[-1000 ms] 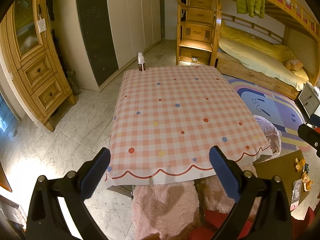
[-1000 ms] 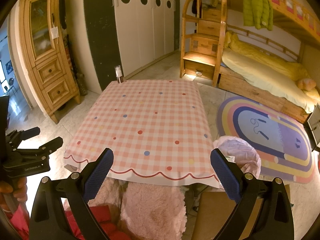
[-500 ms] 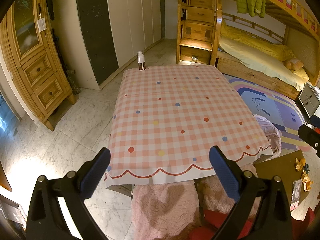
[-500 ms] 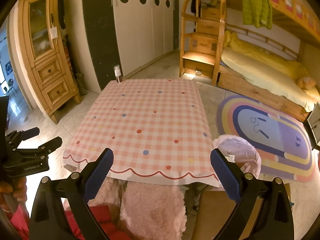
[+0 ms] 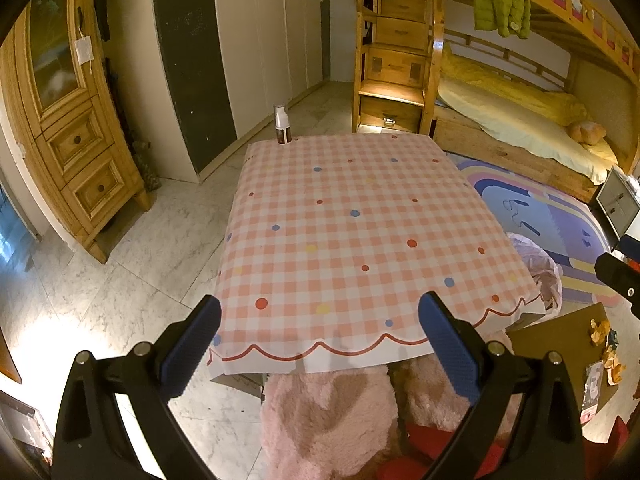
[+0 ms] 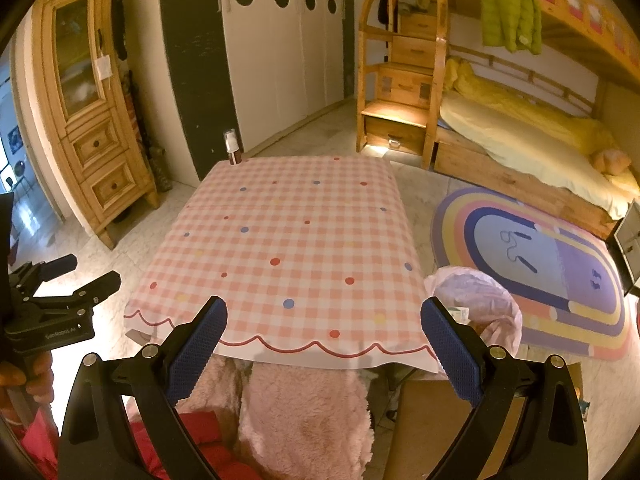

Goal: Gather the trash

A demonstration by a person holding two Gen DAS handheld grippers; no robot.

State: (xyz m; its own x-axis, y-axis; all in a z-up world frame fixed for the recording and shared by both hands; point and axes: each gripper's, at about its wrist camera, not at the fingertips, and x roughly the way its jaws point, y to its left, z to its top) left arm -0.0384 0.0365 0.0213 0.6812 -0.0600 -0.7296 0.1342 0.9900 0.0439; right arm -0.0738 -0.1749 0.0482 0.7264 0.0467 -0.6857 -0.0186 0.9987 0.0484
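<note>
I hold the left gripper (image 5: 318,334) and right gripper (image 6: 323,334) wide and empty over the checked tablecloth (image 5: 352,232), where one small bottle (image 5: 282,125) stands at the far corner, uncollected, the pink-lined trash bin (image 6: 478,306) waiting beside the table.

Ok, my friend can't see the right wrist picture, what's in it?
The open right hand-held gripper hovers over the near edge of a pink checked table, bare except for a small bottle at the far left corner. A bag-lined bin sits right of the table.
</note>
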